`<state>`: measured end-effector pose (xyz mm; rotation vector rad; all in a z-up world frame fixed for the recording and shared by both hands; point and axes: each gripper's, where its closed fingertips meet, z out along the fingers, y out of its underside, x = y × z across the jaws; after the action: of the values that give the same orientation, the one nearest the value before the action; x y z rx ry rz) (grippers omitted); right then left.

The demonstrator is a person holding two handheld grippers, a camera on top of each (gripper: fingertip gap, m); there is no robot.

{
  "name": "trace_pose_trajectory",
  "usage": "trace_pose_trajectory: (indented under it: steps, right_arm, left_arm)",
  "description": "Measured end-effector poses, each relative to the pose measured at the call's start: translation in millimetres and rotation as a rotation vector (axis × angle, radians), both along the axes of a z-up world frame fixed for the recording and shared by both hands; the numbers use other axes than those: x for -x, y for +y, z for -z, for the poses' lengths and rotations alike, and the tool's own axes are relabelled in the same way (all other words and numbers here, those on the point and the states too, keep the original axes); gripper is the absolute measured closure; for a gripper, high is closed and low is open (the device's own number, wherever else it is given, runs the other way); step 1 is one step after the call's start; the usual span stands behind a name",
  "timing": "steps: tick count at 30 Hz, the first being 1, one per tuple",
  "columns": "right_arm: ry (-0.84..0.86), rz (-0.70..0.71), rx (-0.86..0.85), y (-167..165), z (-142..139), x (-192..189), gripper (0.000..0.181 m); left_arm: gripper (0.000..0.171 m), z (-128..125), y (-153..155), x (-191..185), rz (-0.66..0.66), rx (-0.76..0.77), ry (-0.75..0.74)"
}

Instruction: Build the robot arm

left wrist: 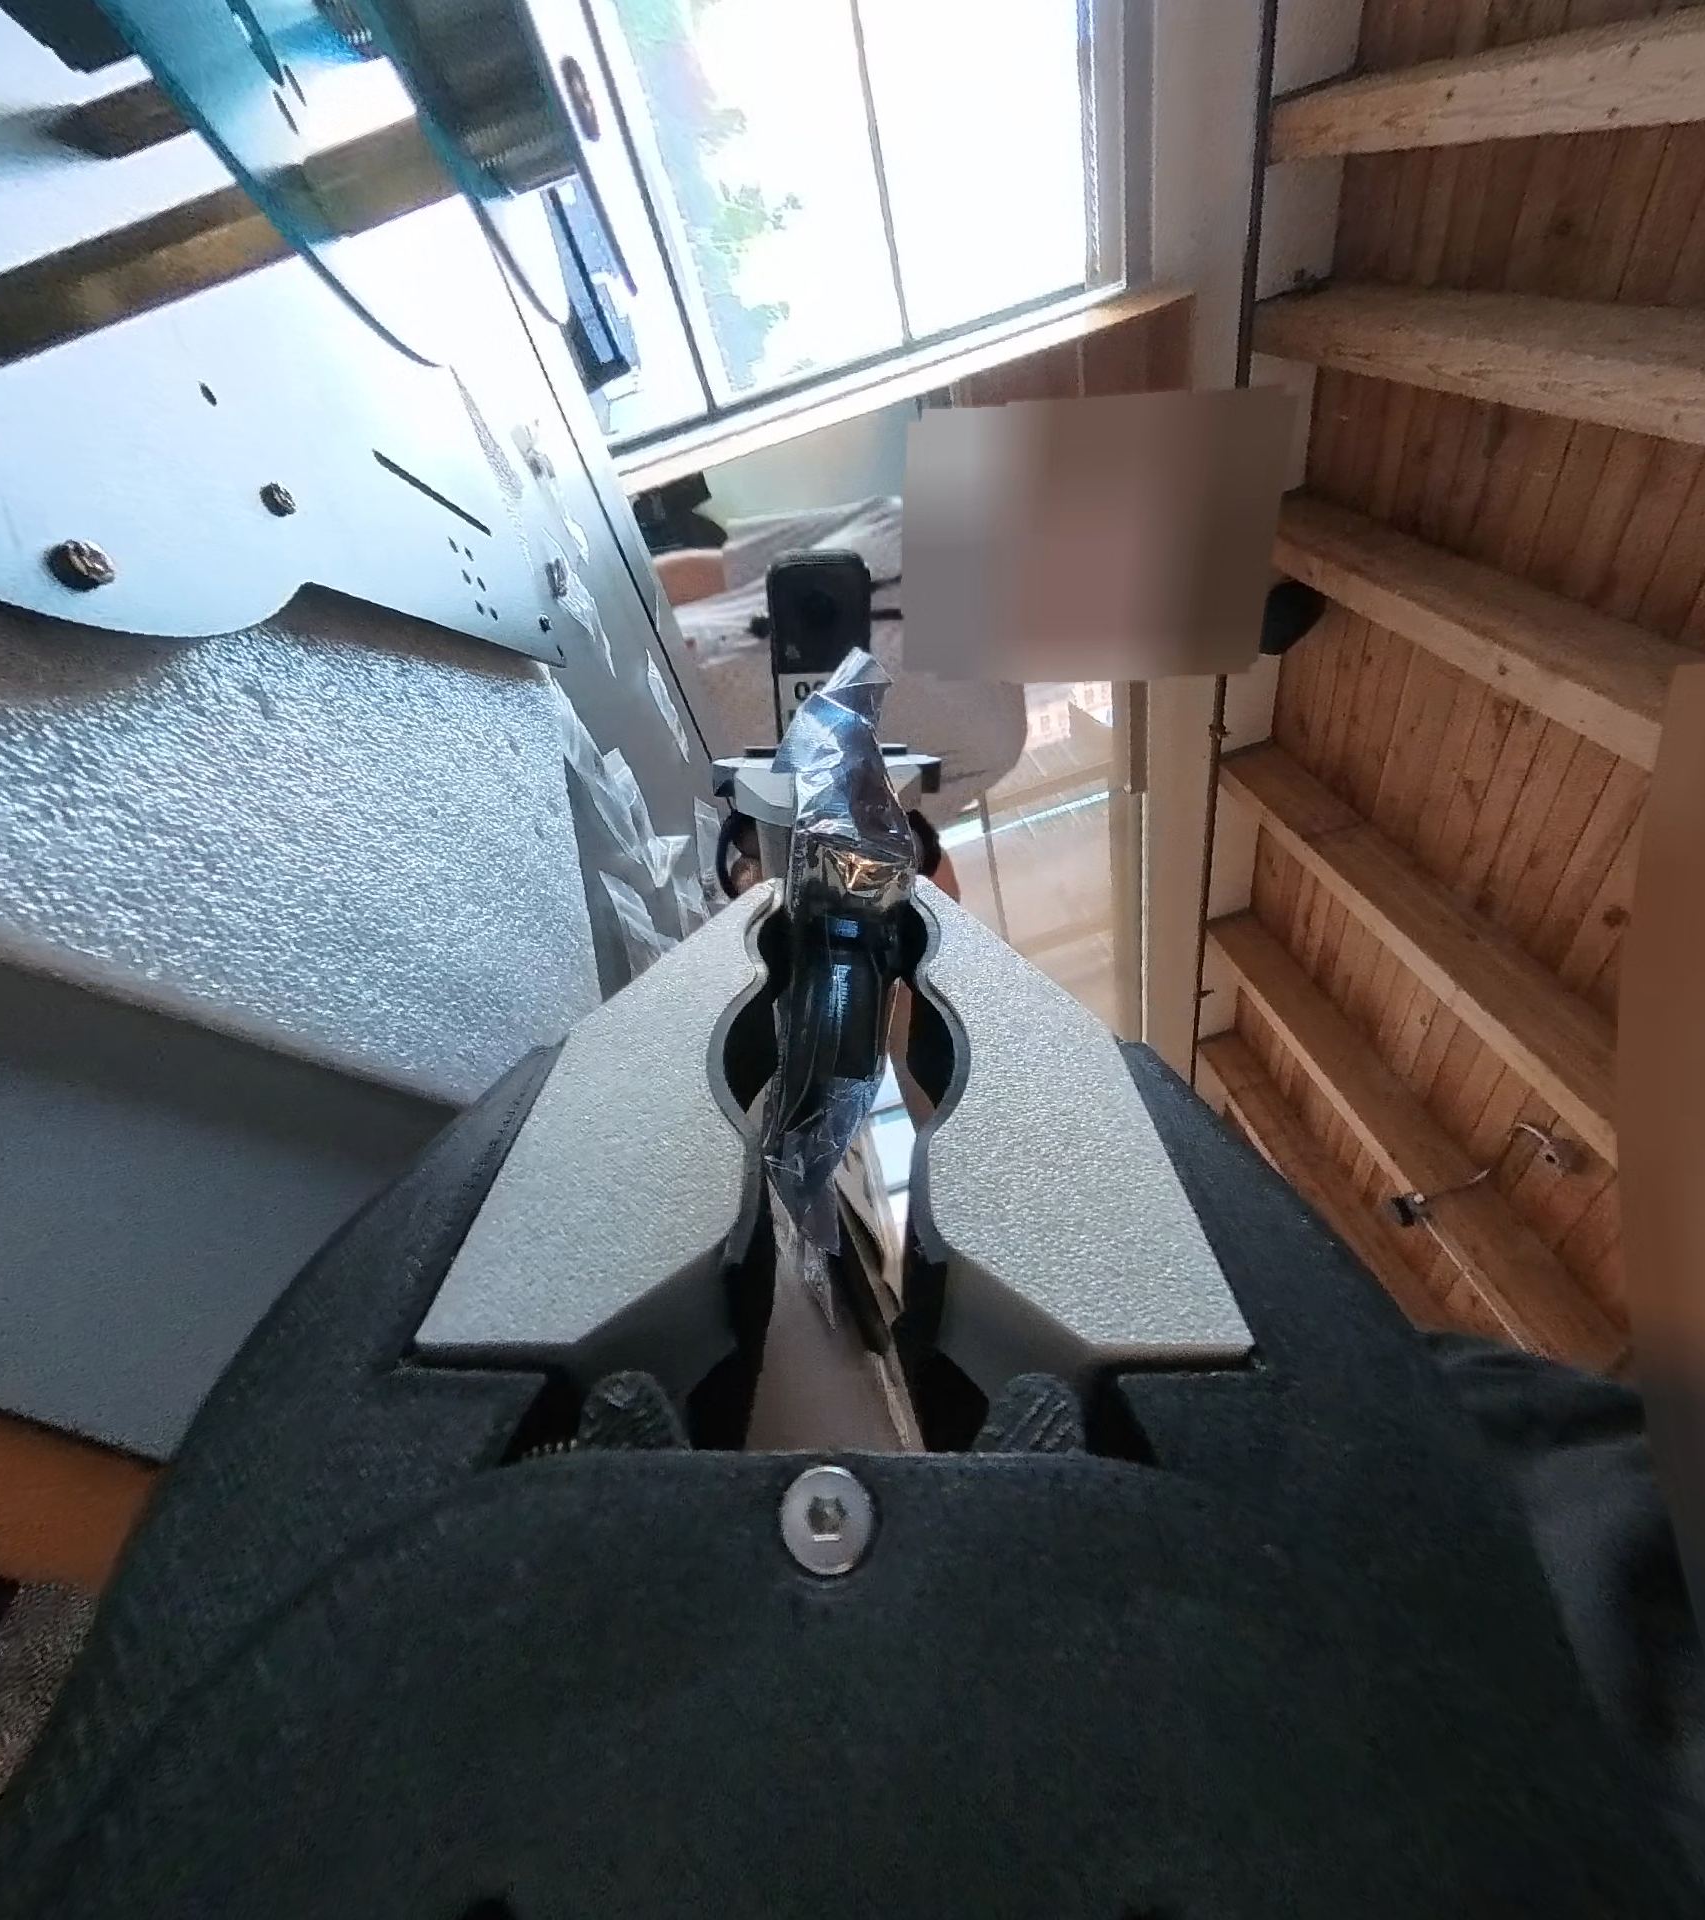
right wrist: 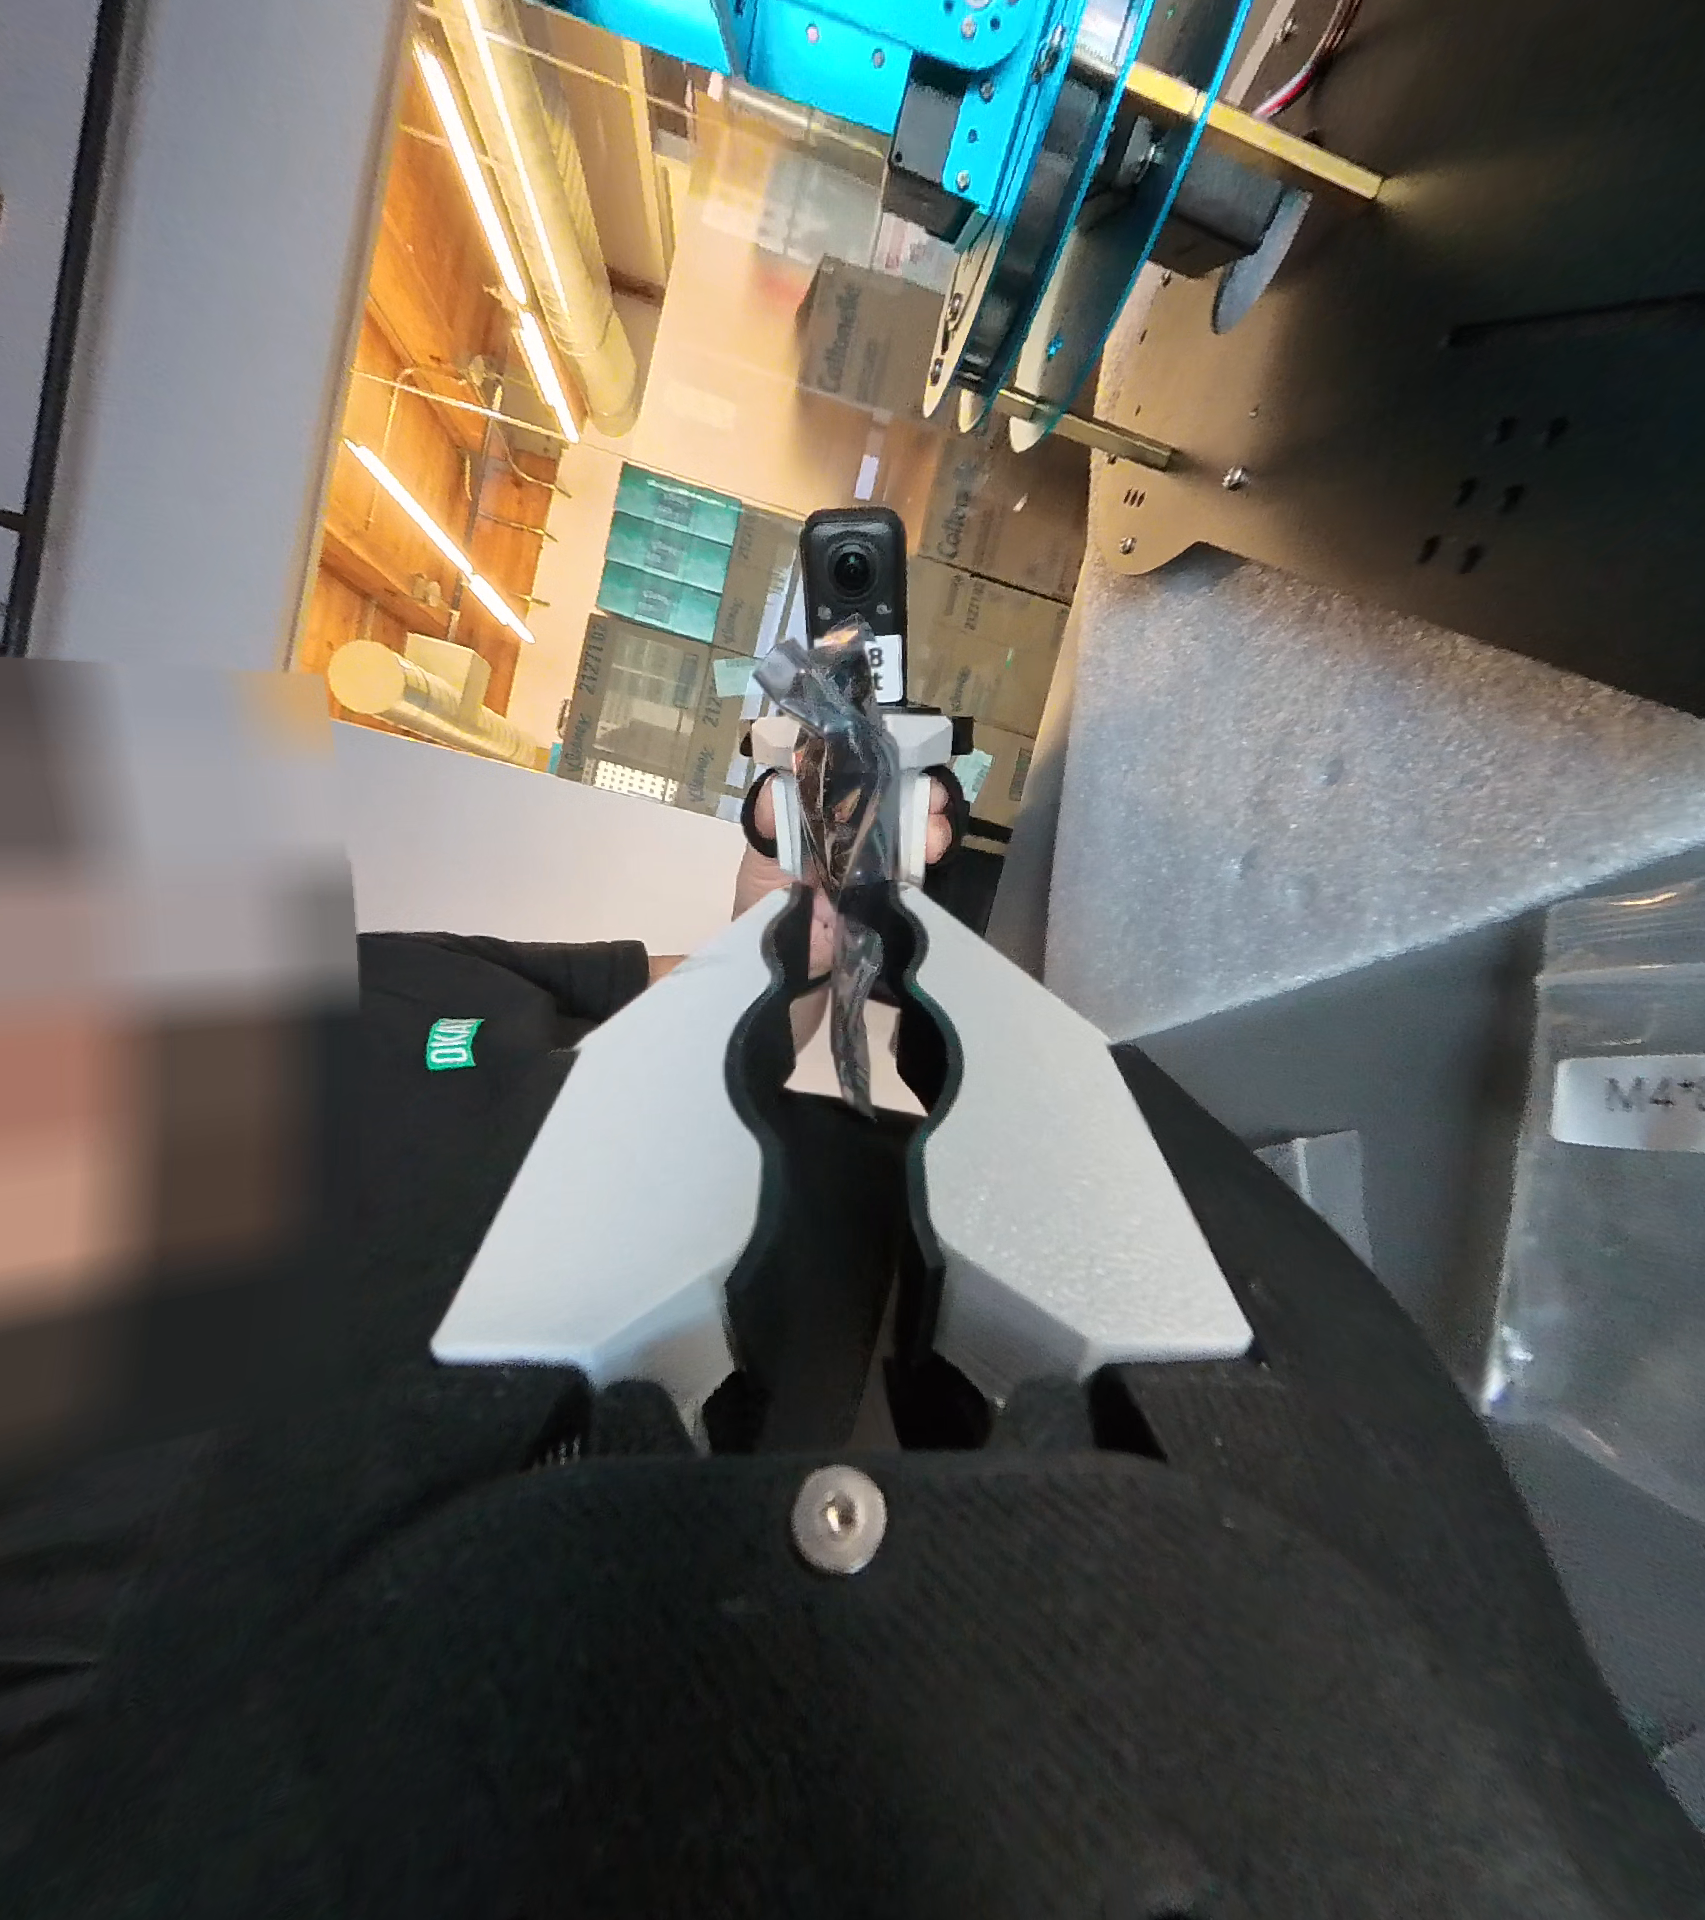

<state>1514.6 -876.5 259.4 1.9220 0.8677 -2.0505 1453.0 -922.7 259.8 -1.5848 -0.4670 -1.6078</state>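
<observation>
Crinkled silvery foil, a small shiny anti-static bag (left wrist: 832, 935) with a dark part inside, is pinched between us: our left gripper (left wrist: 832, 914) clamps one end and our right gripper (right wrist: 843, 914) the other, held in the air between the two tools. The left view alone shows a bright window (left wrist: 889, 177) and wooden beams (left wrist: 1513, 343); the right view alone shows stacked cardboard boxes (right wrist: 993, 582) and a clear zip bag (right wrist: 1658, 1143). The zip bag carries a white label strip, whose writing we leave unread.

The left gripper (left wrist: 837, 914) and the right gripper (right wrist: 848, 914) are facing each other, tips almost meeting. Both are pinching at the tips, with the jaws nearly closed. A hand (right wrist: 806, 935) is holding the left gripper from behind.
</observation>
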Motion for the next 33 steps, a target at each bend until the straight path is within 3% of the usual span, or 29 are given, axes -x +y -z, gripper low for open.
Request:
trace_pose_trajectory:
  steps: [14,18,21,25,33]
  right_arm:
    - [-0.014,0.031,0.028,0.2,8.4,7.0,0.171]
    - [0.036,0.056,-0.025,6.7,0.4,5.1,0.170]
    - [0.080,0.062,0.029,10.2,-11.0,0.9,0.176]
    - [-0.051,0.066,-0.114,12.4,15.0,-0.5,0.164]
    - [-0.013,0.018,-0.038,0.6,9.6,3.8,0.172]
  left_arm:
    - [0.154,13.9,3.1,4.5,-0.035,0.075,-0.018]
    - [0.154,11.7,2.0,8.7,-0.057,0.067,0.021]
    - [0.154,12.7,1.1,9.1,-0.058,0.069,0.036]
    - [0.154,11.0,1.0,5.4,-0.053,0.059,0.019]
    - [0.154,8.5,2.1,-1.2,-0.034,0.044,0.018]
